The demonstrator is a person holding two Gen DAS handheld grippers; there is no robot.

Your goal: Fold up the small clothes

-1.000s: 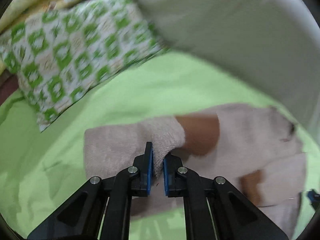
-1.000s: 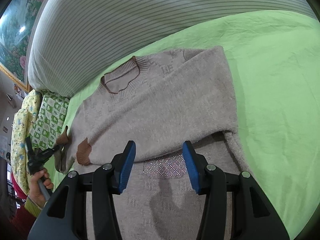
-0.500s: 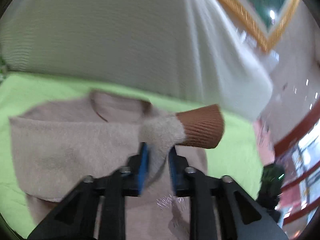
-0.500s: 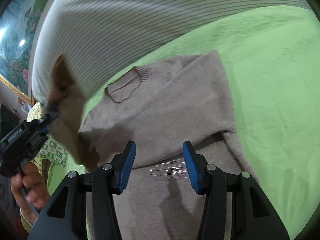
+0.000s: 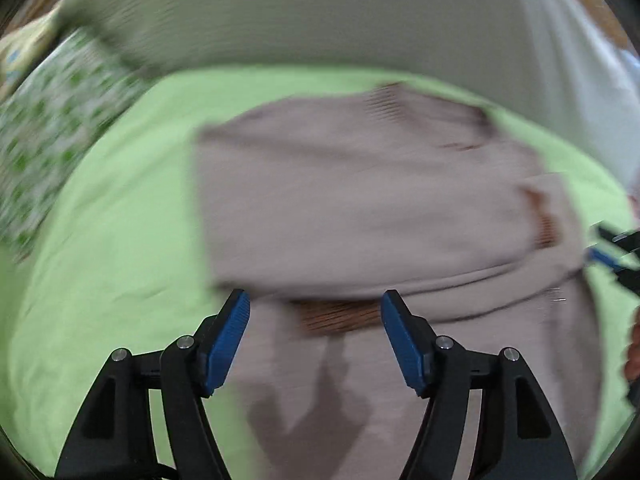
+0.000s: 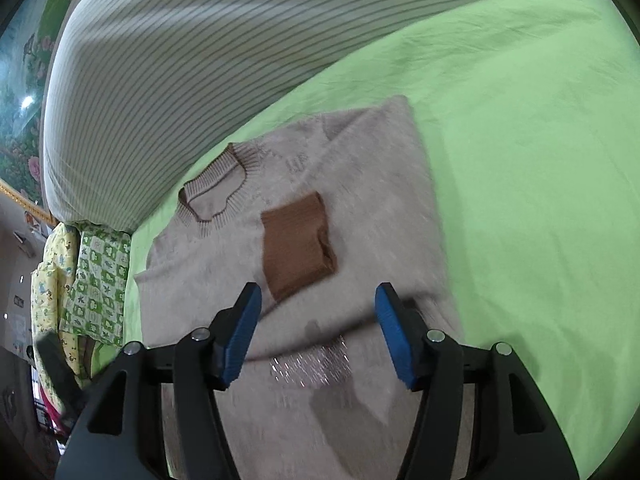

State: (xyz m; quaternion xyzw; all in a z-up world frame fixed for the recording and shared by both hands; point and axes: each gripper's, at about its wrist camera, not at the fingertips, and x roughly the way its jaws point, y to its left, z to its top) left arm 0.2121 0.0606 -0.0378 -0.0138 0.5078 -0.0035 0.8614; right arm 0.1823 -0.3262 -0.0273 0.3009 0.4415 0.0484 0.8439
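Observation:
A small beige knit sweater lies flat on the green sheet, its brown-trimmed collar toward the striped bolster. One sleeve is folded across the chest, and its brown cuff rests on the body. My left gripper hovers over the sweater with its jaws opening. A brown cuff lies just beyond its fingertips, and the pads press on nothing. My right gripper is over the lower chest, jaws opening. Only flat knit lies under the gap. The left wrist view is blurred.
A big striped bolster runs along the far side of the bed. Green-patterned and yellow pillows are stacked at the left. The other gripper shows at the right edge of the left wrist view. Bare green sheet spreads to the right.
The left gripper carried the sleeve by its cuff end across the sweater, then opened and let it drop onto the chest. The right gripper's jaws widened a little and it shifted slightly.

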